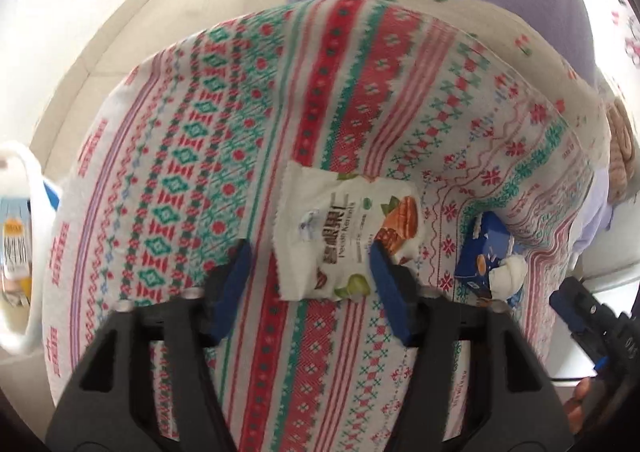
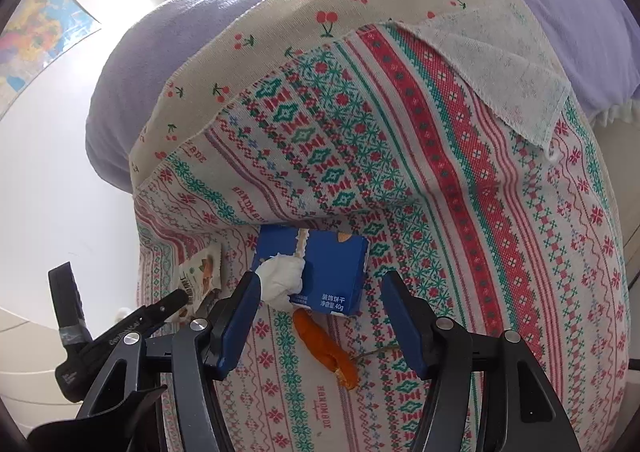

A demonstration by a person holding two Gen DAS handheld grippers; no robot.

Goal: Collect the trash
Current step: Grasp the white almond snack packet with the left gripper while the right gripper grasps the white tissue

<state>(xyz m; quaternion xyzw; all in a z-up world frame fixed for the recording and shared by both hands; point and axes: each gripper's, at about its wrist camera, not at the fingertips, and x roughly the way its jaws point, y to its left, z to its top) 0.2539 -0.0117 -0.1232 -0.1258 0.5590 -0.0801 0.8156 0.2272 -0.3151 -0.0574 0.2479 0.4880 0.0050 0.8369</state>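
While both sets of jaws stand spread and hold nothing, the step in hand looks like the reach for the first pieces of trash. The left gripper (image 1: pixel 310 264) has its blue pads either side of the near end of the nut packet (image 1: pixel 348 236), the right pad overlapping the packet's edge, so its next move is probably a short push forward and down before closing (the foil is flat and will want a pinch at its rim). The right gripper (image 2: pixel 320 292) frames the orange peel (image 2: pixel 324 348) low between its fingers, with the tissue wad (image 2: pixel 280 280) just beside its left pad and resting against the blue box (image 2: pixel 320 272). It must settle on one target; the peel lies nearest.

All of this sits on the patterned cloth (image 2: pixel 440 211) over the bed, soft ground that will give under pressure. The box lies against a raised fold, leaving little room behind it. The packet and box lie near one another, so the two grippers work close and could collide. The cloth's far edge drops to the floor (image 1: pixel 120 31), well apart from the trash.
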